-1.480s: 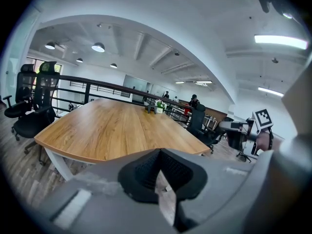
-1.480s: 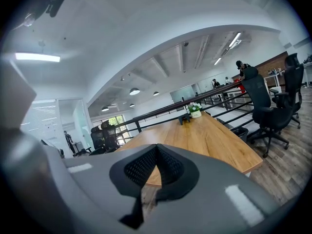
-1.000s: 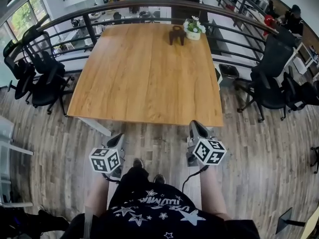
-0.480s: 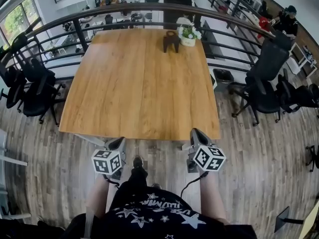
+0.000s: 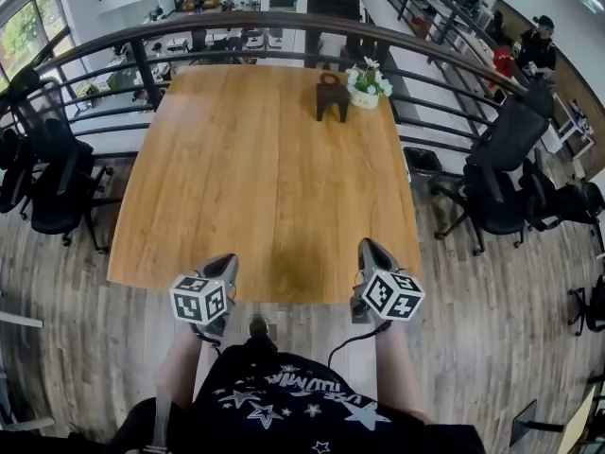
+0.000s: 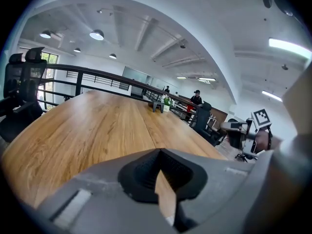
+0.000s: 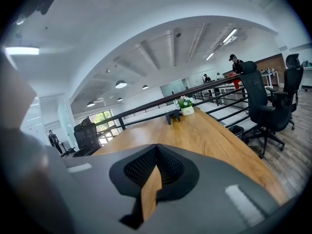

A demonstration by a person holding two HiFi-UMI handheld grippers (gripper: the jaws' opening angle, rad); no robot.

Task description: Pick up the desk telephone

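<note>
Head view: desk telephone seemingly upright; left hand-held gripper and right hand-held gripper both closed.

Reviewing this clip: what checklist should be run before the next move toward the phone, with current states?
1. Left tool open: not ok, shut and empty.
2. Right tool open: not ok, shut and empty.
3. Phone in view: ok, at far end of table, beside plant.
4. Phone within reach: not ok, both tools at the near edge.
5. Table between tools and phone bare: ok.
</note>
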